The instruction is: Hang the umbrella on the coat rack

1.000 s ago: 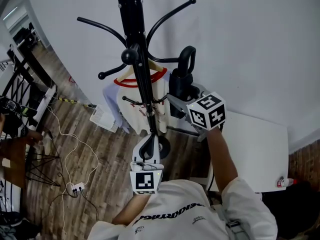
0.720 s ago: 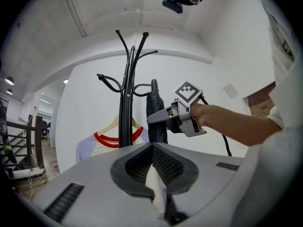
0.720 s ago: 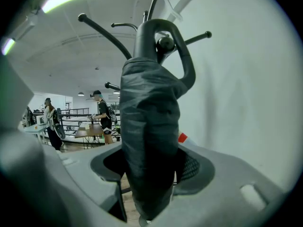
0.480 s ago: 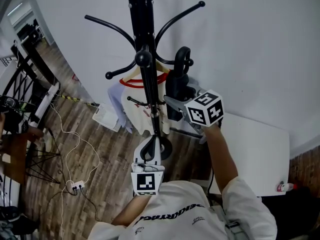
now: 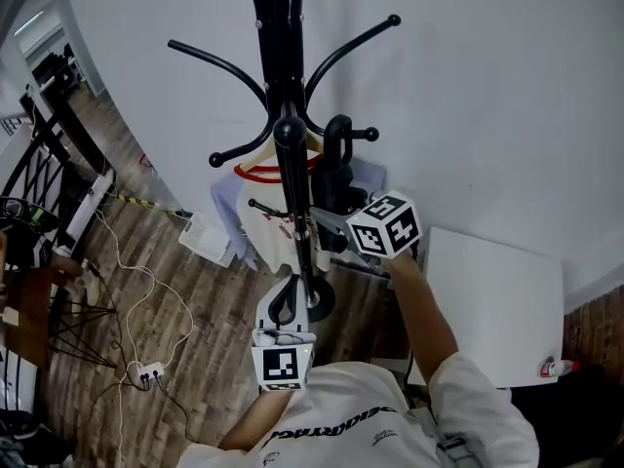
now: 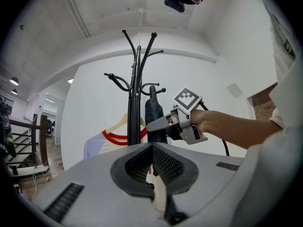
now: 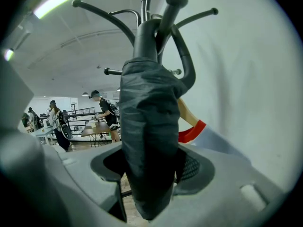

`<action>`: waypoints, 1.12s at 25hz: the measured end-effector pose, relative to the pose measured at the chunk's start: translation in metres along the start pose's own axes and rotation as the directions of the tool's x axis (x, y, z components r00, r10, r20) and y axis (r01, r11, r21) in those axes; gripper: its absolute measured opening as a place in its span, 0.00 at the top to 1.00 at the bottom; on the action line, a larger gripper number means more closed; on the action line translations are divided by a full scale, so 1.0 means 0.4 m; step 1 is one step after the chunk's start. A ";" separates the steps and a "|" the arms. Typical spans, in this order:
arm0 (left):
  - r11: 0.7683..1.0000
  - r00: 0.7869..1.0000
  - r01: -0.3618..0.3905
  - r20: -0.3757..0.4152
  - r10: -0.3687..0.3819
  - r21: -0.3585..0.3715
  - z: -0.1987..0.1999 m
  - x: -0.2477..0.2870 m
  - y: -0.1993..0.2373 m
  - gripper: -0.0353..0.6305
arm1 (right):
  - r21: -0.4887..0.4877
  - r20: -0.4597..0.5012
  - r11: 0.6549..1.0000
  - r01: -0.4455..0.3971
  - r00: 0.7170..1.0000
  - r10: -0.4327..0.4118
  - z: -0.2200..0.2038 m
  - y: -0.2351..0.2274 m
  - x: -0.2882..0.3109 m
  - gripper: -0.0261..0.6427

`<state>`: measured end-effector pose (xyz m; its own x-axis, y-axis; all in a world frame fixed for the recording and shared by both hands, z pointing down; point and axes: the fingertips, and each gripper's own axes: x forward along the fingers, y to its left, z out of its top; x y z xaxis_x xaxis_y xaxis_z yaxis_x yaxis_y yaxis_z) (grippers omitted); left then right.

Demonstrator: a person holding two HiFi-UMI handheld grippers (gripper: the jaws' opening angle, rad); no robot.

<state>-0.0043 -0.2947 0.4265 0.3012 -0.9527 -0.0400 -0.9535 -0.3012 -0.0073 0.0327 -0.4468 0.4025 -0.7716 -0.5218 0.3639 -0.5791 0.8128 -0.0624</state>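
Nearest to the person, the left tongs (image 6: 152, 148) are held level before the chest. Its jaws are pressed together with nothing between them, so this hand takes no part now.

A little further, the right tongs (image 7: 149, 170) point slightly downward and are clamped wide around the folded canopy of the black umbrella (image 7: 149, 126). The umbrella stands nearly upright, with its looped handle (image 5: 338, 130) on top, just beside the pole of the coat rack (image 5: 283, 66).

Behind it, a garment with a red collar (image 5: 273, 203) hangs on a lower arm of the rack. A short knobbed hook (image 5: 369, 135) comes out right at the handle.

The step in hand seems to be bringing the handle to this hook. From these views I cannot say surely whether the loop is already over the knob or only beside it. The next move calls for the loop to sit on the hook and carry the weight. Only then should the right tongs open, slowly, so the umbrella does not swing against the garment.
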 end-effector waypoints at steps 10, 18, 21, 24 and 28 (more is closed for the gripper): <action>1.000 1.000 -0.006 -0.009 0.006 -0.007 -0.011 -0.010 0.012 0.95 | -0.013 -0.017 1.000 0.007 1.000 -0.007 -0.037 0.011 0.043 0.56; 1.000 1.000 -0.001 -0.019 0.001 -0.007 -0.021 -0.020 0.019 0.95 | -0.021 0.041 1.000 0.017 0.999 -0.016 -0.026 0.014 0.065 0.55; 1.000 1.000 0.000 -0.022 0.000 -0.003 -0.022 -0.026 0.018 0.95 | -0.014 0.102 0.999 0.038 0.994 -0.037 -0.021 0.007 0.061 0.53; 1.000 1.000 -0.006 -0.029 0.005 -0.010 -0.023 -0.030 0.029 0.95 | -0.016 0.139 0.997 0.074 0.988 -0.072 -0.019 0.003 0.059 0.52; 1.000 0.999 -0.014 -0.033 0.013 -0.017 -0.030 -0.031 0.044 0.95 | -0.027 0.172 0.992 0.123 0.978 -0.117 -0.021 -0.003 0.063 0.47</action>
<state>-0.0250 -0.2887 0.4390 0.2888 -0.9574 -0.0071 -0.9573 -0.2888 0.0106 0.0162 -0.4586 0.4194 -0.7325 -0.6499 0.2029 -0.6624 0.7491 0.0078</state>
